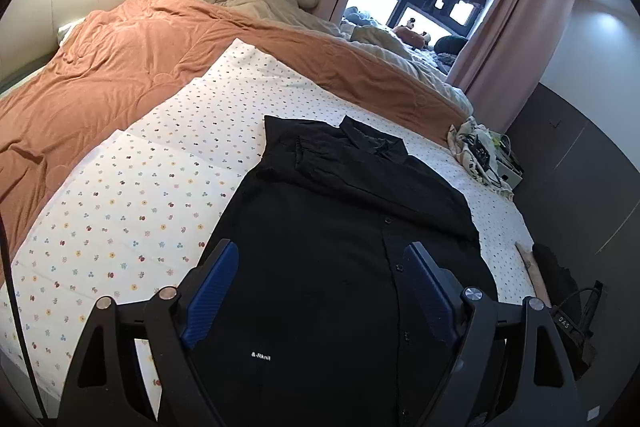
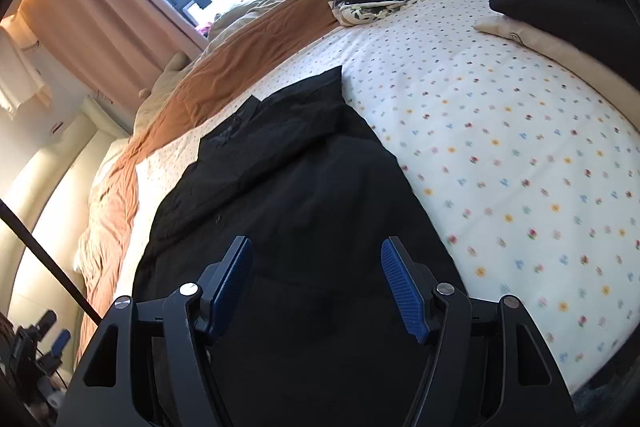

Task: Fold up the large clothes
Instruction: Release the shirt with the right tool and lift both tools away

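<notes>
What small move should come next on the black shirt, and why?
Probably lower both grippers to the near hem of the black shirt and pinch it. The left gripper and right gripper hang open and empty above it, and its sides look already folded inward on the floral sheet.

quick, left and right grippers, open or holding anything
left gripper: open, holding nothing, over the black shirt
right gripper: open, holding nothing

Black shirt [image 1: 340, 227], white flower-dotted sheet [image 1: 160, 167], rust-orange quilt [image 1: 120, 59], blue-padded jaws
</notes>
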### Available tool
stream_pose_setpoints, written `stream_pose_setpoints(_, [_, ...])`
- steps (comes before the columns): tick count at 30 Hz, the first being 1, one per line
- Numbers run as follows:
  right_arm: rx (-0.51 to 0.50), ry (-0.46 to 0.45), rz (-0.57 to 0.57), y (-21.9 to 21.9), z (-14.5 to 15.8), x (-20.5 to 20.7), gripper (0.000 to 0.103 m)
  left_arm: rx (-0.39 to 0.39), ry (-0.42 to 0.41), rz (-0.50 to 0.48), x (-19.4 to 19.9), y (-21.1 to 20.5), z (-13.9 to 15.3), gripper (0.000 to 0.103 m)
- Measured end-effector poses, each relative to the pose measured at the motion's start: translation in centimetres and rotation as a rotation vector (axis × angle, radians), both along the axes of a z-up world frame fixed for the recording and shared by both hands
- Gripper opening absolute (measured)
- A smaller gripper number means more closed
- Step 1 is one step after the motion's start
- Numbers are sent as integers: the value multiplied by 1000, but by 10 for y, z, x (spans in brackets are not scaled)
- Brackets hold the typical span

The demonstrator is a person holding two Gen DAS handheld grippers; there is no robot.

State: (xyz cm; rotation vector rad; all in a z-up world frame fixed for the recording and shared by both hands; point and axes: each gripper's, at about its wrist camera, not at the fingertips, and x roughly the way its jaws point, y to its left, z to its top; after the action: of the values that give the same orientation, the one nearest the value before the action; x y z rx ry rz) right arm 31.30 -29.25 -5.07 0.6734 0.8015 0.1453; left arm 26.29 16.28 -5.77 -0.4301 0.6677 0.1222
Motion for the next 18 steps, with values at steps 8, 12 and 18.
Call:
stream_pose_setpoints(8, [-40,-142,-56,-41,26,-73,65,1,-54,44,-64,4,15,86])
stream_pose_setpoints(12, [-54,-151,-62,-55,35,-105,65,7,-80,91,-95,12,17,86])
stream_pose_setpoints(18, [-74,-109,17,-67,37,-135,65,36,-66,88,-127,9,8,86])
